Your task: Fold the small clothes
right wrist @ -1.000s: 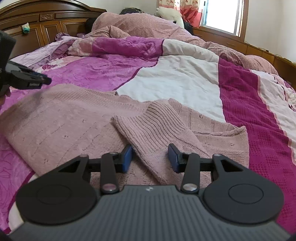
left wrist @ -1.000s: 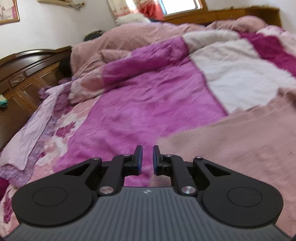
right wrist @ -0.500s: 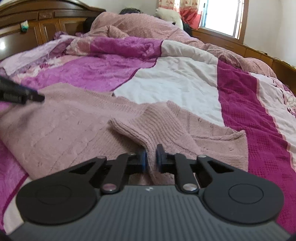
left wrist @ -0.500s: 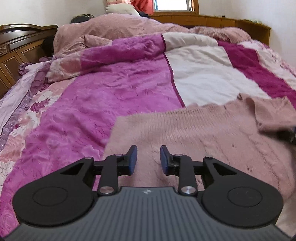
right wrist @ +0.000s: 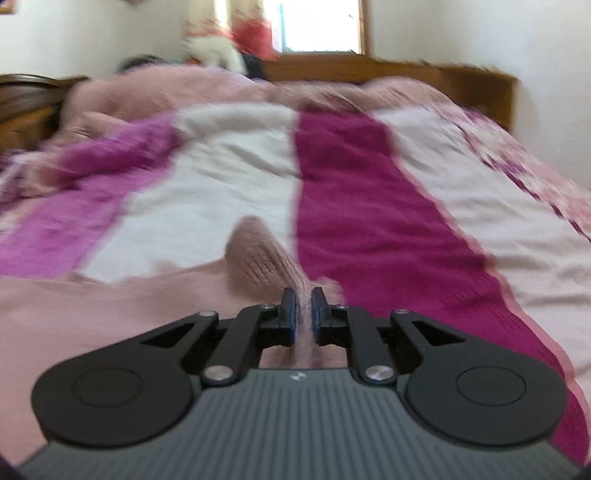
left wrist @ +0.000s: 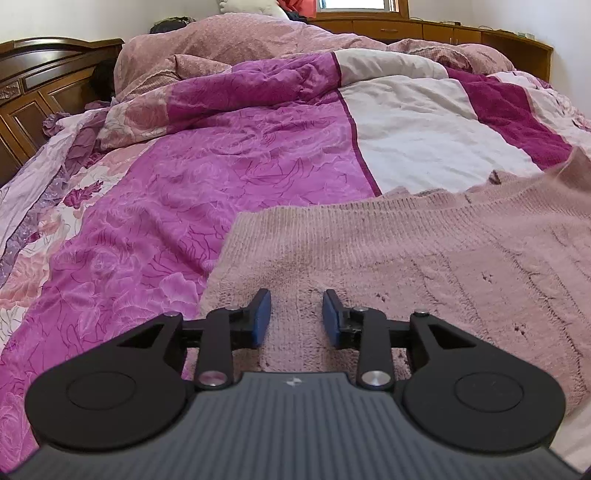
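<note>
Left wrist view: left gripper (left wrist: 295, 317) is held low and nearly level over the pink knit sweater (left wrist: 424, 258), pointed toward 12 o'clock along the bed; its blue pads (left wrist: 262, 314) are set well apart, with bare knit seen between them and nothing gripped. Whether the pads touch the fabric cannot be told. The sweater is spread flat on the quilt (left wrist: 229, 155), filling the field from 3 to 6 o'clock, with its ribbed edge lying across at about 1 o'clock. A wooden headboard (left wrist: 33, 85) is seen at 10 o'clock

Right wrist view (motion-blurred): right gripper (right wrist: 303, 314) is aimed toward 12 o'clock, tilted slightly downward; its jaws are drawn to a narrow gap and a fold of the sweater (right wrist: 255, 254) is pinched between them. From the pinch, a ridge of knit is raised toward 11 o'clock, above the magenta-and-white quilt (right wrist: 351, 177). The remaining sweater is seen lying flat at 8 to 9 o'clock. A window (right wrist: 317, 22) is noted at 12 o'clock
</note>
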A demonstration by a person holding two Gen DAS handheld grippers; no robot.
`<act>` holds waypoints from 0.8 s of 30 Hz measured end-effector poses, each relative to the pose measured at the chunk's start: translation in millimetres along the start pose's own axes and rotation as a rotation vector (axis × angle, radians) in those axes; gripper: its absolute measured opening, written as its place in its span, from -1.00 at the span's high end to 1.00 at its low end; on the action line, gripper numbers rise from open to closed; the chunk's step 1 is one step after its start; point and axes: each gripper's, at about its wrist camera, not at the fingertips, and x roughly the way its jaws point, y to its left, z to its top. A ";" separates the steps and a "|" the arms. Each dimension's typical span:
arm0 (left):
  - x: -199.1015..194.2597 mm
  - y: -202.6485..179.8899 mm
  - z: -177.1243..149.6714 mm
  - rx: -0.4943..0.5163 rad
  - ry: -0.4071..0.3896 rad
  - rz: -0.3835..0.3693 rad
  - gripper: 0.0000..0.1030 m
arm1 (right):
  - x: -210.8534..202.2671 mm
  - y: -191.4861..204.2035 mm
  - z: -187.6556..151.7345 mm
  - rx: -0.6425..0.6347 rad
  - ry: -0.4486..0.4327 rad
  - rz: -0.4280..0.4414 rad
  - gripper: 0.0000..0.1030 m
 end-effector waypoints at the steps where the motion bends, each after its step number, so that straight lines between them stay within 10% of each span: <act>1: -0.1 0.0 0.1 0.003 0.000 0.000 0.23 | 6.8 -5.9 -2.1 0.009 0.028 -0.039 0.76; 16: -26.6 1.2 -2.3 -0.027 0.040 -0.020 0.11 | -80.6 6.4 -30.6 -0.010 -0.020 0.205 0.73; 19: -38.3 1.4 -6.7 -0.048 0.054 -0.026 0.04 | -88.5 13.9 -41.9 -0.003 -0.013 0.222 0.14; 24: -50.6 -1.8 -16.1 -0.075 0.084 -0.039 -0.01 | -91.0 18.3 -55.9 0.026 0.001 0.247 0.08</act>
